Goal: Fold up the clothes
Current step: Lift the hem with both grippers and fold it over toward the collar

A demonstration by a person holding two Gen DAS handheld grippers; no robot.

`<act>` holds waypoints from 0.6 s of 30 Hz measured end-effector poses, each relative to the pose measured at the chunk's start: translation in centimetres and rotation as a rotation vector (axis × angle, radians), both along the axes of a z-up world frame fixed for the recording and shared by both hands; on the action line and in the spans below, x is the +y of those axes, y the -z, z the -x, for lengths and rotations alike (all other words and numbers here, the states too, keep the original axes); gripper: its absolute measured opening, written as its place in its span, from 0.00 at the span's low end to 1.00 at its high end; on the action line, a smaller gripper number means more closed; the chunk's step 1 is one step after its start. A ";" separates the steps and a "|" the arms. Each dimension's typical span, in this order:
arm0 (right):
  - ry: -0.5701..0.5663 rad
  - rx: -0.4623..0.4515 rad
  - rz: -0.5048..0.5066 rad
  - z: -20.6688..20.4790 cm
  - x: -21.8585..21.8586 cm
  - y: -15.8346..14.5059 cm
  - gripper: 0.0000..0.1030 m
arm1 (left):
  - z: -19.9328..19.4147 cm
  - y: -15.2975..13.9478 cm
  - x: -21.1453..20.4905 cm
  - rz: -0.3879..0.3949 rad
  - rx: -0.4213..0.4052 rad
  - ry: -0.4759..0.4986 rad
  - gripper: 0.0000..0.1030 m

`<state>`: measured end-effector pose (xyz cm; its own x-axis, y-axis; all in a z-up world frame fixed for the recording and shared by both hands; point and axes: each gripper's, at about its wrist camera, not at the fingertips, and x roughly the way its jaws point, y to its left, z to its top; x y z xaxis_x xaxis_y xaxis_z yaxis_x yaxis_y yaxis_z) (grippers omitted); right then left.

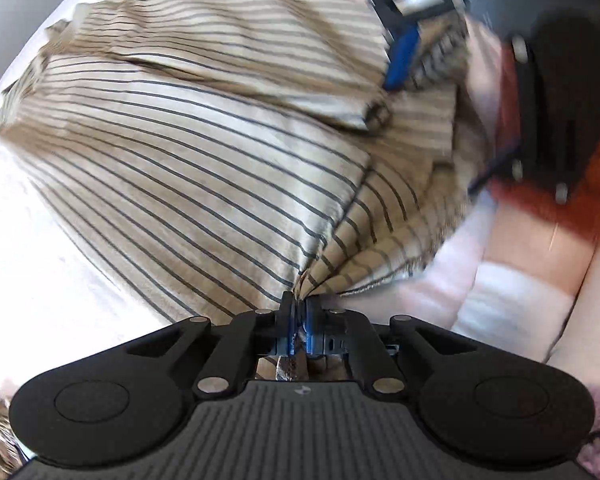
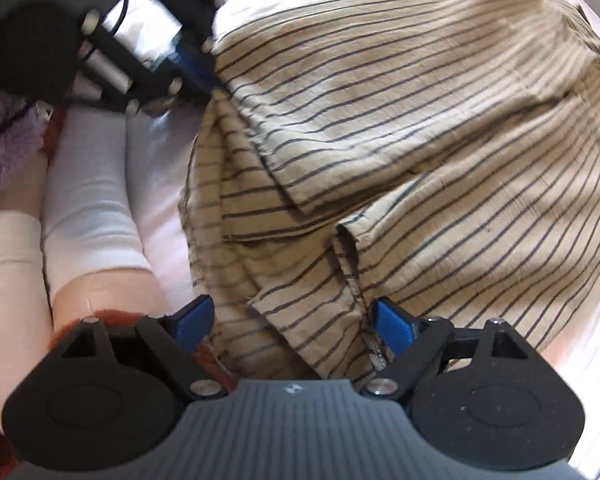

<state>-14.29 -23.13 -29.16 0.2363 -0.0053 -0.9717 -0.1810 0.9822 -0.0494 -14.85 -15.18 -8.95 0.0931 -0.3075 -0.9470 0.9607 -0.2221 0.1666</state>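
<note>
The fold looks barely begun: the striped shirt [image 1: 188, 152] lies spread over the white bed [image 1: 40, 280], 1 layer already lapped across its middle with a loose hemmed flap, the rest rumpled, so most folding seems left. The left gripper [image 1: 296, 308] has its jaws pinched tight on a gathered corner of the shirt, pleats fanning out from the pinch. The right gripper [image 2: 292, 320] hangs over the shirt's near edge with jaws wide, holding nothing, cloth below the gap. The shirt is thin, crinkled beige cloth with narrow dark stripes. Beside the shirt sit the person's legs in white socks [image 2: 88, 200]
</note>
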 end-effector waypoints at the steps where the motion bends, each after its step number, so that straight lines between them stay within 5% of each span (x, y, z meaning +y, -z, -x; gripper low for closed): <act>1: 0.006 0.012 0.000 -0.1 0.3 0.2 0.90 | -0.4 -0.6 -0.1 0.018 0.029 -0.029 0.03; 6: 0.028 0.043 -0.009 0.3 2.1 0.6 0.94 | -3.2 -3.4 -1.1 0.105 0.158 -0.189 0.03; 10: 0.057 0.045 -0.003 1.0 3.8 0.8 0.93 | -4.6 -4.5 -2.5 0.144 0.184 -0.215 0.03; 13: 0.095 0.035 0.040 1.4 4.5 0.6 0.62 | -4.9 -5.0 -2.8 0.148 0.159 -0.202 0.03; 15: 0.119 0.024 0.066 1.8 4.9 0.4 0.54 | -5.1 -4.9 -3.0 0.149 0.152 -0.195 0.03; 18: 0.155 0.006 0.106 2.9 6.0 -0.1 0.19 | -4.8 -4.8 -2.6 0.150 0.117 -0.172 0.03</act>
<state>-17.22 -17.11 -29.09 0.2190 -0.1439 -0.9651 -0.0289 0.9877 -0.1538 -10.09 -17.80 -4.17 0.0488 -0.4346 -0.8993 0.9969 -0.0346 0.0708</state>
